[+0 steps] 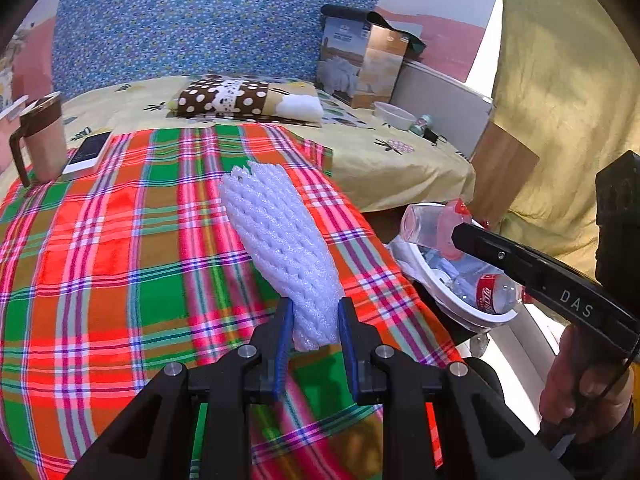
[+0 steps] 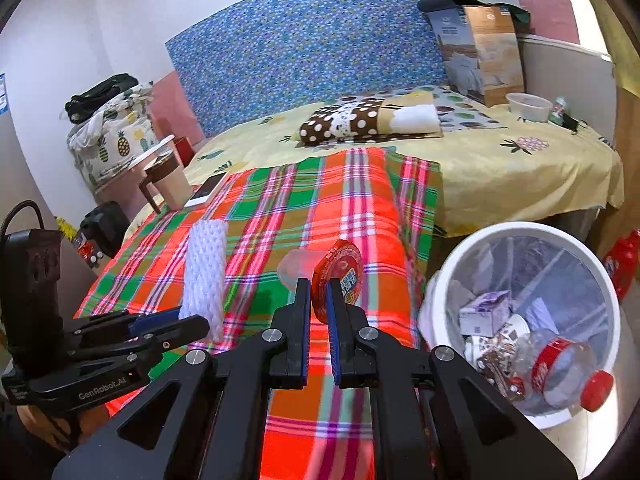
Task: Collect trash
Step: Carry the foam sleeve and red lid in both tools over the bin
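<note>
With the left hand-held gripper [image 1: 314, 320] clamped on the white foam net [image 1: 280, 248] and the right hand-held gripper [image 2: 318, 292] pinching the red-lidded cup [image 2: 336, 276] over the plaid blanket [image 2: 280, 208], both should clear the white bin [image 2: 500, 236] rim, right of them, before releasing

The plaid blanket [image 2: 320, 216] lies on the near part of the bed [image 2: 520, 168], with the pillow [image 2: 372, 120] behind it and the mug [image 2: 170, 184] and phone [image 2: 208, 194] at its far left corner. Right of the blanket, on the floor beside the bed, stands the bin [image 2: 472, 264], with a bottle [image 2: 560, 376] and a small carton [image 2: 484, 314] in it. Behind the pillow, at the bed's far right, a box [image 2: 480, 52] stands with a bowl [image 2: 528, 107] before it.
</note>
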